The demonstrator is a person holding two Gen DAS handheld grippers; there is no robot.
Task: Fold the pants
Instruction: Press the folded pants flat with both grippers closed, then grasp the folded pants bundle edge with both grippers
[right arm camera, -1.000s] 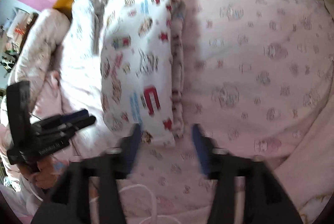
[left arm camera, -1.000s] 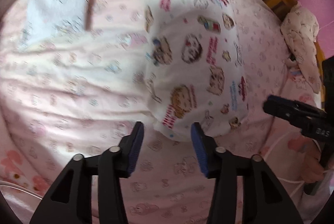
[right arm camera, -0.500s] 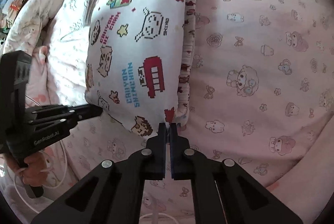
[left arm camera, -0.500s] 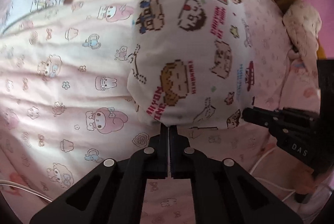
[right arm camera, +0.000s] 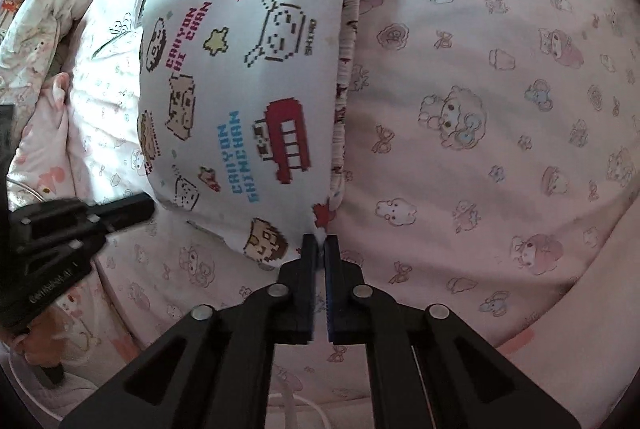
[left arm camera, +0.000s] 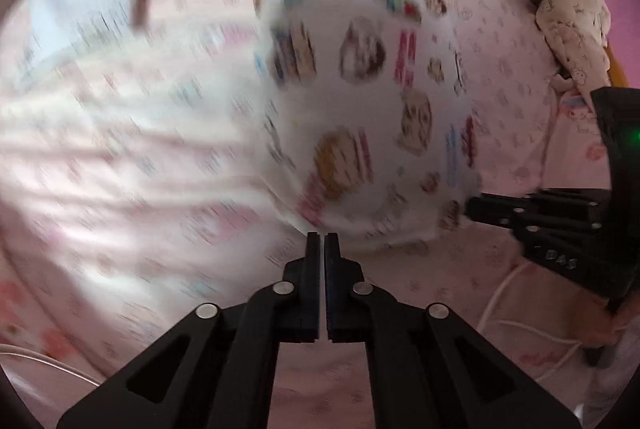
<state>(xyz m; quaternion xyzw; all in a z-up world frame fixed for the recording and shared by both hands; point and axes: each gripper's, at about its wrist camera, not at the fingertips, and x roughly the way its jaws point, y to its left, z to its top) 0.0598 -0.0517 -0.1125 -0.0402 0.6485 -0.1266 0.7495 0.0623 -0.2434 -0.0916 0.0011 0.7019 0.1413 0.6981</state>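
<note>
Both the left gripper (left arm camera: 322, 235) and right gripper (right arm camera: 319, 238) clench the pants (right arm camera: 244, 69) hem; the pants stretch lengthwise straight ahead over the pink bedsheet (right arm camera: 500, 89).

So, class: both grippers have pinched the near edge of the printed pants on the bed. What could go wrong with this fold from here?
1. The right gripper holds only a corner tip of the pants by the gathered waistband; it could slip out.
2. The left wrist view is motion-blurred, so the left gripper may be moving fast and skew the fold.
</note>
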